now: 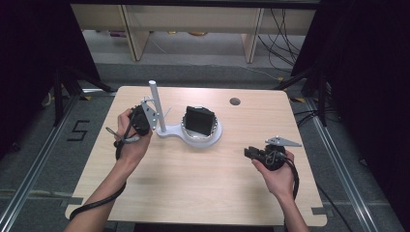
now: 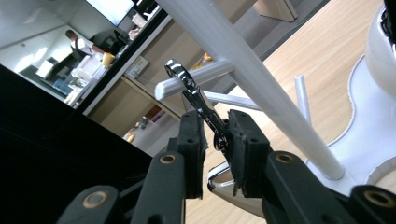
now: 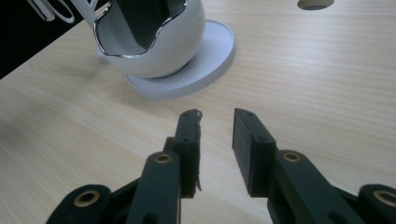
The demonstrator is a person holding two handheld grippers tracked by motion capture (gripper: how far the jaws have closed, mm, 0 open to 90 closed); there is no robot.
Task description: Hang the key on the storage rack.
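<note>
Two handheld grippers work at a pale wooden table point(image 1: 203, 183), seen from above the person's side. Nearest the camera, the right gripper point(image 1: 250, 152) rests low over the board at the right, its jaws standing a narrow gap apart with nothing between them; its own view shows bare wood under the right gripper point(image 3: 215, 140). Farther in and to the left, the left gripper point(image 1: 146, 117) is raised just beside the upright post point(image 1: 157, 104) of a white stand point(image 1: 193, 137). From the left gripper view, the left gripper point(image 2: 215, 144) is clamped on a chrome metal band point(image 2: 196, 95), which juts up and away from the jaws, its ringed end lying close by a short side peg point(image 2: 196, 77) of the post point(image 2: 261, 88); whether band and peg touch cannot be told. Beyond the grippers, near the table's middle, the stand's round white cup point(image 3: 154, 42) carries a dark block point(image 1: 199, 120) inside its chrome-edged rim. At the far edge, a round cable hole point(image 1: 235, 101) marks the tabletop.
</note>
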